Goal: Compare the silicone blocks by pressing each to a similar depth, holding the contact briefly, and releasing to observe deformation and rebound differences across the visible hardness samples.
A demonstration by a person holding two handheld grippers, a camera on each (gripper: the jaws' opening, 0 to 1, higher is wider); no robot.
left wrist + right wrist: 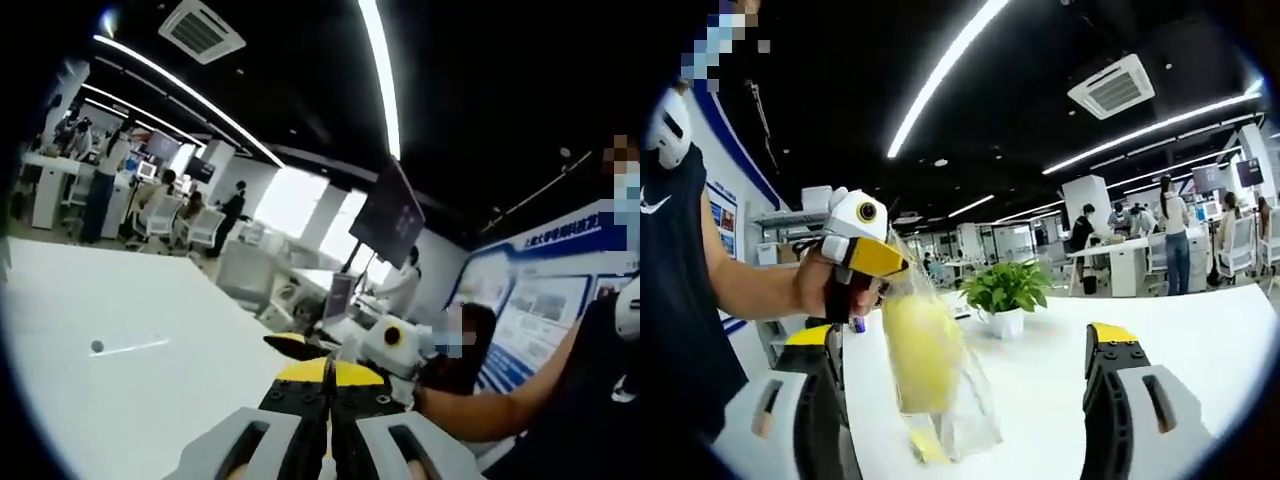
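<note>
A clear plastic bag point(940, 400) with a yellow silicone block point(922, 350) inside hangs above the white table point(1200, 340). My left gripper point(878, 258), held in a hand, pinches the bag's top edge. In the left gripper view its yellow-tipped jaws point(328, 372) are pressed together, with a sliver of clear film at the tips. My right gripper point(960, 340) stands wide open, one jaw on each side of the hanging bag, touching nothing. Its white body point(392, 338) shows just beyond the left jaws.
A potted green plant point(1005, 290) stands on the table behind the bag. A small dark dot point(97, 346) lies on the white table top point(120, 400). A dark monitor on a stand point(390, 215), desks and several people fill the room behind. The person's forearm point(490, 410) reaches in.
</note>
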